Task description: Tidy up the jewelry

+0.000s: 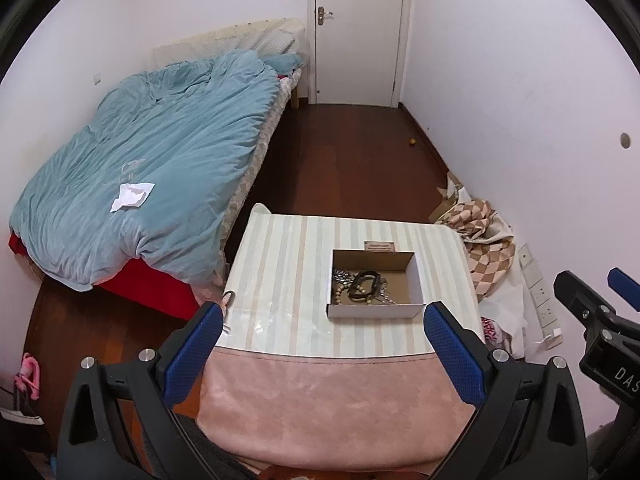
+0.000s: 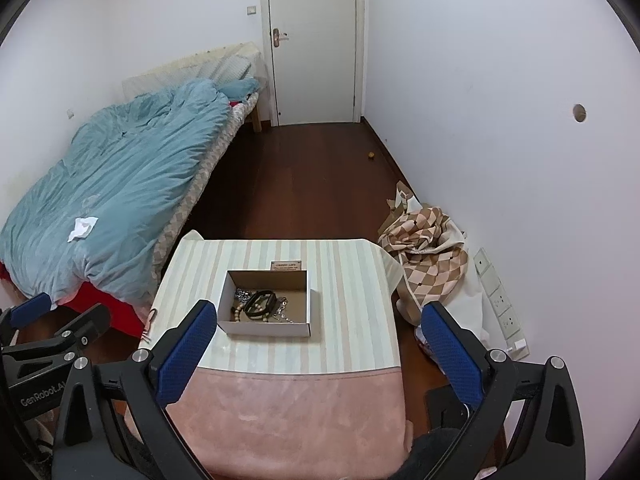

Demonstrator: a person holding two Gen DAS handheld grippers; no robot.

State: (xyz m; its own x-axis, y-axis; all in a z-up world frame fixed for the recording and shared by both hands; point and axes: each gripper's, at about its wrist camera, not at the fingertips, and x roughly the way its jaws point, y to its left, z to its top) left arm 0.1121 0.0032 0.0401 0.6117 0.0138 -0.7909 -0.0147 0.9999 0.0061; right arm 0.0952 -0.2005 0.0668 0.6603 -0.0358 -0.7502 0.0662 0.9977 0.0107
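An open cardboard box (image 1: 416, 280) (image 2: 306, 300) sits on a small table with a striped cloth (image 1: 280, 280) (image 2: 352, 300). Inside lie a black bracelet (image 1: 362, 285) (image 2: 260, 303), a beige bead bracelet (image 1: 340, 294) (image 2: 239, 314) and silvery chains (image 1: 342, 276) (image 2: 284, 314). My left gripper (image 1: 324, 312) hovers open above the table's near side, short of the box, nothing between its blue pads. My right gripper (image 2: 320, 312) is likewise open and empty, to the right of the left one. Each gripper also shows at the other view's edge.
A small wooden plaque (image 1: 379, 245) (image 2: 286, 265) lies behind the box. A pink cloth (image 1: 332, 400) covers the table's near end. A bed with a blue duvet (image 1: 140, 168) stands left, patterned fabric (image 2: 428, 256) on the floor right, a closed door (image 2: 312, 40) beyond.
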